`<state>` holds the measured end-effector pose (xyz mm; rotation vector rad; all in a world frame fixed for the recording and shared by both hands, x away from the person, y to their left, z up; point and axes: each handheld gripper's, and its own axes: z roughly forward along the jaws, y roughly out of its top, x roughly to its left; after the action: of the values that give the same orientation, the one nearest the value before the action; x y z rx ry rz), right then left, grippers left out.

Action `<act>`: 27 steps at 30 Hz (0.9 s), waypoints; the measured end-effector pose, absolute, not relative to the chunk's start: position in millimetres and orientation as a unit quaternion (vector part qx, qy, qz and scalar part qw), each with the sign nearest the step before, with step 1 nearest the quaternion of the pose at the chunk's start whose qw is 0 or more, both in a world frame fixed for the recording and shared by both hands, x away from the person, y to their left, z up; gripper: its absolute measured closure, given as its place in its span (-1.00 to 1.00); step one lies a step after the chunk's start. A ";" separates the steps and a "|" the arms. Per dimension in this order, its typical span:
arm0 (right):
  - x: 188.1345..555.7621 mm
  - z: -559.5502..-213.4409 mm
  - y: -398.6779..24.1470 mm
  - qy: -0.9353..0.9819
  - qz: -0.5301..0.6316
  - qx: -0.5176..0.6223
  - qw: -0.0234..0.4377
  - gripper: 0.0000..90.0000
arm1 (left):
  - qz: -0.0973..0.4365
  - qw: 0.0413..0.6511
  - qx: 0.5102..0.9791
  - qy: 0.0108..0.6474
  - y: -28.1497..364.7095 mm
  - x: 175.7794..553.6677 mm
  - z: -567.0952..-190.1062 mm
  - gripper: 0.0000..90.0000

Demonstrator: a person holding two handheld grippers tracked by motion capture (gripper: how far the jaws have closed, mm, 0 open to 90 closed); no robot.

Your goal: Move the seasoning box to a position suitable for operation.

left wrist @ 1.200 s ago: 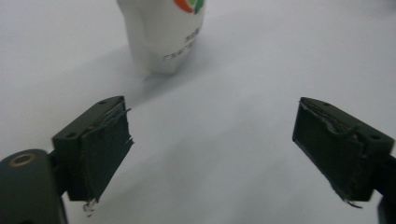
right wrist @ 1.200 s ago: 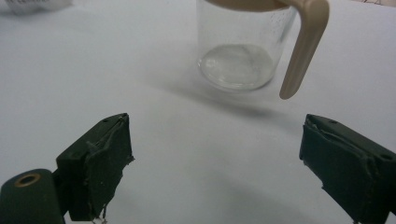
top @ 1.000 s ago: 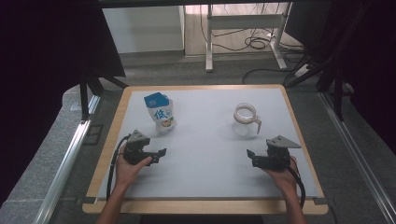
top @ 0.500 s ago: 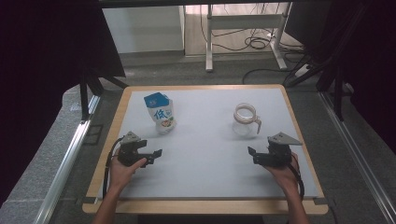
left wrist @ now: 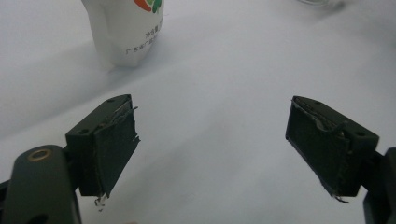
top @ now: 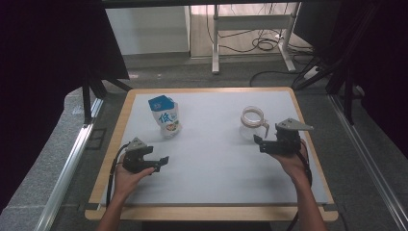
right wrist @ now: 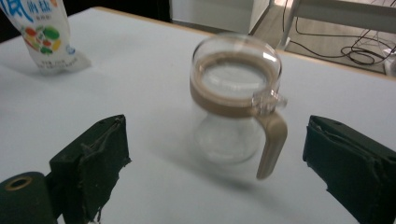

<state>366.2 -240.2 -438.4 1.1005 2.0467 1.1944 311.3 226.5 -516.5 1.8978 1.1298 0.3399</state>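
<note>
A wide table (top: 211,185) with a pale grey-white top and a wooden rim takes up the middle of the high view, with a person's two forearms reaching onto it from the near edge. On its far left part stands a white pouch (top: 166,117) with a blue top and blue printed characters, upright and leaning a little; in the left gripper view its lower part (left wrist: 126,32) rises beyond the jaws, well ahead of them and to their left. On the far right part stands a clear glass jug (top: 253,123) with a tan band round its neck and a tan handle that points toward the person's side. The right gripper (top: 260,142) is held just beside the jug on its near side, its grey three-cornered plate on top; in the right gripper view (right wrist: 217,163) its two black jaws are spread wide, and the jug (right wrist: 236,100) stands a little beyond them, centred on the gap, touched by neither. The left gripper (top: 161,162) hovers low over the bare near-left part of the table, well apart from the pouch; in the left gripper view (left wrist: 212,149) its jaws are likewise spread wide with nothing between them but the table top.
</note>
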 end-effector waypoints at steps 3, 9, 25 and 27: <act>372.6 -430.7 -238.3 0.754 0.445 0.408 0.261 -0.86 | 0.131 0.440 0.764 0.453 225.7 312.6 -516.4 -0.65; 398.3 -421.2 -229.4 0.762 0.435 0.404 0.260 -0.89 | 0.117 0.446 0.760 0.458 225.0 315.7 -515.7 -0.68; 471.0 -450.3 -203.6 0.786 0.393 0.426 0.213 -0.94 | 0.115 0.439 0.768 0.452 223.4 317.0 -517.5 -0.70; 472.6 -452.5 -202.9 0.788 0.389 0.427 0.215 -0.94 | 0.116 0.437 0.769 0.452 223.7 316.8 -517.9 -0.70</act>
<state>472.6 -202.9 -452.5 1.1835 2.1840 1.0795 316.8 223.7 -517.9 1.9113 1.1252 0.2878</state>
